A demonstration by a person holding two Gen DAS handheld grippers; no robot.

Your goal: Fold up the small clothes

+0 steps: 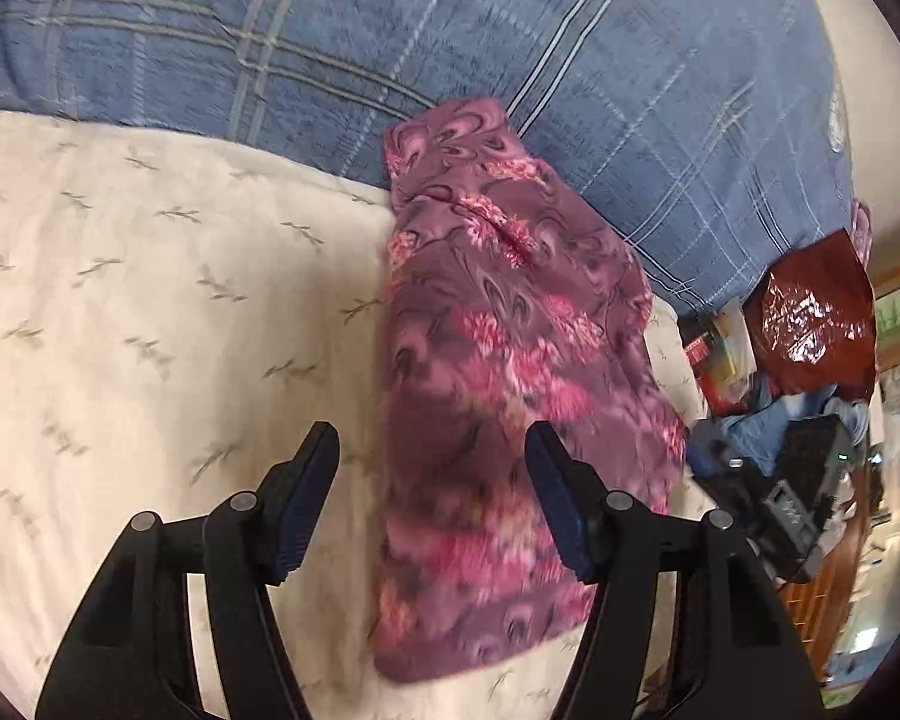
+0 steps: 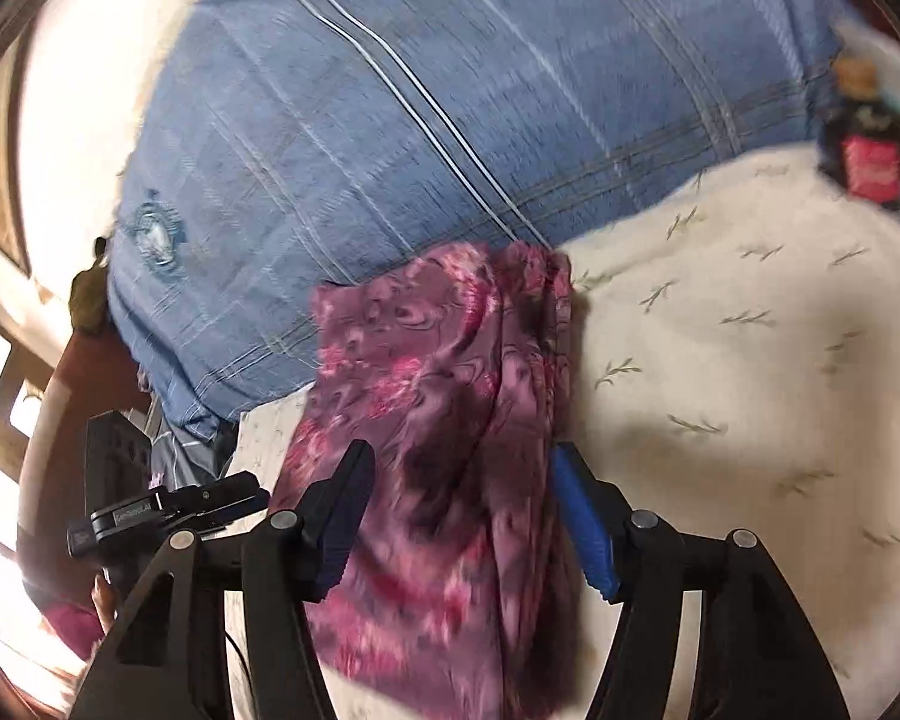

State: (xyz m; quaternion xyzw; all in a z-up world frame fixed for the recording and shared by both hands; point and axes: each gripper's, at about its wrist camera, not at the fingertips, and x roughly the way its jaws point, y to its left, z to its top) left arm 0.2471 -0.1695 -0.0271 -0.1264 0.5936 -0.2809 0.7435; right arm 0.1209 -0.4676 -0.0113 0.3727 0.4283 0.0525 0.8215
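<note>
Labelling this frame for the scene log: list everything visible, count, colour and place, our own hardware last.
garment: 1, purple with pink floral print, folded into a long strip on the cream sheet, far end against the blue pillow
sheet: 1, cream with small grey sprig print, covers the bed
pillow: 1, blue plaid with pale stripes, behind the garment
bag: 1, shiny dark red, beside the bed amid clutter too blurred to name
bottle: 1, dark with pink label, blurred, far edge of the sheet
left hand-held gripper: 1, black with dark blue pads, open above the garment
right hand-held gripper: 1, black with blue pads, open above the garment
</note>
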